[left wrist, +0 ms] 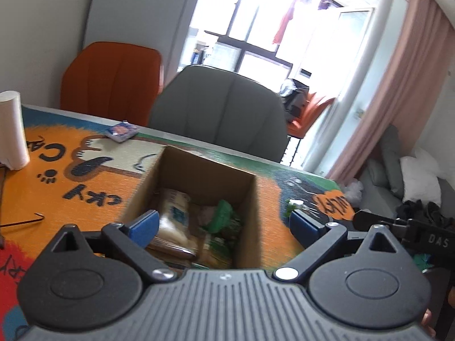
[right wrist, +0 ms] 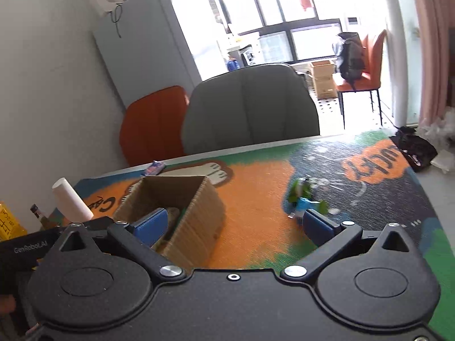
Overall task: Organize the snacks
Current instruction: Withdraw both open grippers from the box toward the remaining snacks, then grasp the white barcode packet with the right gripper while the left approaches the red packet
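An open cardboard box (left wrist: 204, 170) stands on the colourful table mat (left wrist: 71, 170). Inside lie a beige snack packet (left wrist: 175, 221) and green snack packets (left wrist: 224, 218). My left gripper (left wrist: 224, 227) is open and empty, hovering over the box's near edge. In the right wrist view the box (right wrist: 193, 213) is at the left. My right gripper (right wrist: 236, 227) is open and empty above the mat, right of the box. A green and blue snack packet (right wrist: 305, 196) lies on the mat by its right fingertip. A small blue packet (left wrist: 122, 131) lies at the table's far edge.
A white paper roll (left wrist: 11, 130) stands at the table's left. A grey chair (left wrist: 219, 110) and an orange chair (left wrist: 111, 79) are behind the table. A bottle (right wrist: 38, 214) and a yellow item (right wrist: 8, 221) sit far left. A thin black hook (left wrist: 25, 220) lies on the mat.
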Demonstrator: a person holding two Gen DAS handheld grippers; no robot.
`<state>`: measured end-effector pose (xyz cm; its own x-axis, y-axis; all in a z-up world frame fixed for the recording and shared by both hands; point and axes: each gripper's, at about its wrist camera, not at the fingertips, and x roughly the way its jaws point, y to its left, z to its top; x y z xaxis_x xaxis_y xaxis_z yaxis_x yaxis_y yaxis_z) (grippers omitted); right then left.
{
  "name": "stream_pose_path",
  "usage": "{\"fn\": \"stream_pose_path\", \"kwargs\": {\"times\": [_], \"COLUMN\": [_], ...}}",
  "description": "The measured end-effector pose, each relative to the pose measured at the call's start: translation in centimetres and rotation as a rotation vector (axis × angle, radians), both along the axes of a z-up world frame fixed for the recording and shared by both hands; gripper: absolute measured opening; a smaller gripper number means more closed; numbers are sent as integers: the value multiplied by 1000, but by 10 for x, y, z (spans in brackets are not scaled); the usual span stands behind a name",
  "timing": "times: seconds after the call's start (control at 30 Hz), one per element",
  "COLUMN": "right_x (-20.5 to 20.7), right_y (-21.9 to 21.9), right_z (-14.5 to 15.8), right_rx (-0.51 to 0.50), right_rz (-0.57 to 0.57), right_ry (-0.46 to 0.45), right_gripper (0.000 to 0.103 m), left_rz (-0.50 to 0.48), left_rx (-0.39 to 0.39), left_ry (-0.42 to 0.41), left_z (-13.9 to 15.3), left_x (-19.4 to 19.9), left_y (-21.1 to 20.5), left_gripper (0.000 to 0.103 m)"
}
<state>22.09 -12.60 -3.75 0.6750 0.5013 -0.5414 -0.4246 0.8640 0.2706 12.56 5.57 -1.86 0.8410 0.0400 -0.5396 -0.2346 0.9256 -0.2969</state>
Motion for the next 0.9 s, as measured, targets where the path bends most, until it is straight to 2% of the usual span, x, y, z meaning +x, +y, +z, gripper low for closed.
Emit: {"fn": "stream_pose_path", "kwargs": {"times": [0.33, 0.63, 0.9], "right_x": [-11, -28, -37], "right_y": [-42, -67, -80], "right_z": [-7, -17, -34], "right_rx": [-5, -18, -12], "right_rz": [-77, -96, -102], "right_ry": [19, 33, 87], "right_gripper": [103, 103, 103], "left_rz": [-66, -109, -165], "left_rx": [8, 23, 30], "left_ry": [-5, 11, 21], "left_z": [0, -9, -24], "left_x": [-3, -10, -18], "left_y": [-40, -65, -83], "left_gripper": [98, 98, 97]}}
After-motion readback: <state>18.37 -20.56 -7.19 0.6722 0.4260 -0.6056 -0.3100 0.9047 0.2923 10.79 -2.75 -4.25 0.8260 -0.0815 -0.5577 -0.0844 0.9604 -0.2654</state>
